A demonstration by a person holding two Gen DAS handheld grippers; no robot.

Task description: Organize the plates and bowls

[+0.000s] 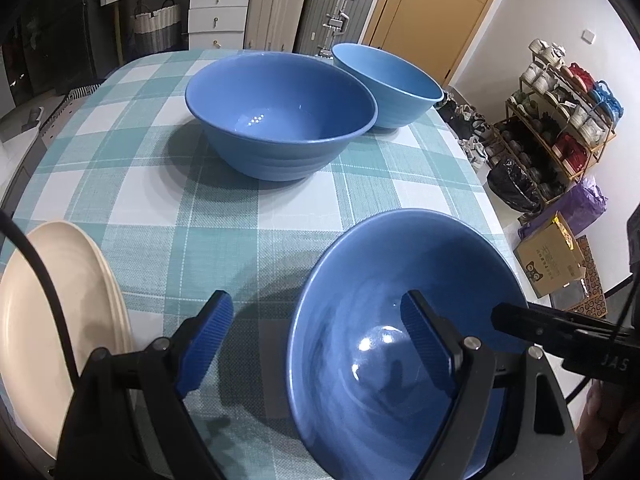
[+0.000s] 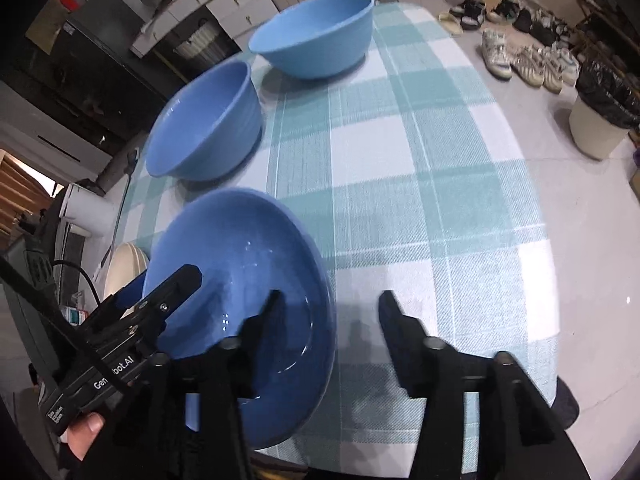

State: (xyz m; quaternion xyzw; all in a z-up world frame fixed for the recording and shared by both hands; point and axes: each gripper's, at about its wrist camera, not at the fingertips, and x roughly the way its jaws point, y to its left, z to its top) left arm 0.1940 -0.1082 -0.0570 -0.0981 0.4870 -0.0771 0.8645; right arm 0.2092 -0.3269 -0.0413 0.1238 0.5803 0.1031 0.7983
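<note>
A table under a teal-and-white checked tablecloth (image 1: 248, 220) fills both views, with white drawers and a ribbed grey suitcase (image 1: 336, 4) across the top of the left wrist frame and a shoe rack (image 1: 560, 120) at its right edge. Biggest on the cloth is the wide blue bowl (image 1: 280, 116) at upper centre of the left wrist view, upright, and tucked just behind it to the upper right sits a lighter blue bowl (image 1: 394, 80); whether their rims touch I cannot tell. Down in the lower right of that frame is the near blue bowl (image 1: 384, 320), tilted with its inside facing the camera. At the lower left edge lies a stack of cream plates (image 1: 36, 320), well apart from the far bowls.

Now the left gripper (image 1: 316, 336): jaws spread wide, straddling the near bowl's rim, one blue pad inside the bowl, the other out over the cloth, neither pressing on it. Over in the right wrist view the right gripper (image 2: 328, 312) stands about half open, its left finger inside the near bowl at lower left, its right finger outside over the tablecloth, the rim between them with a gap on both sides.
</note>
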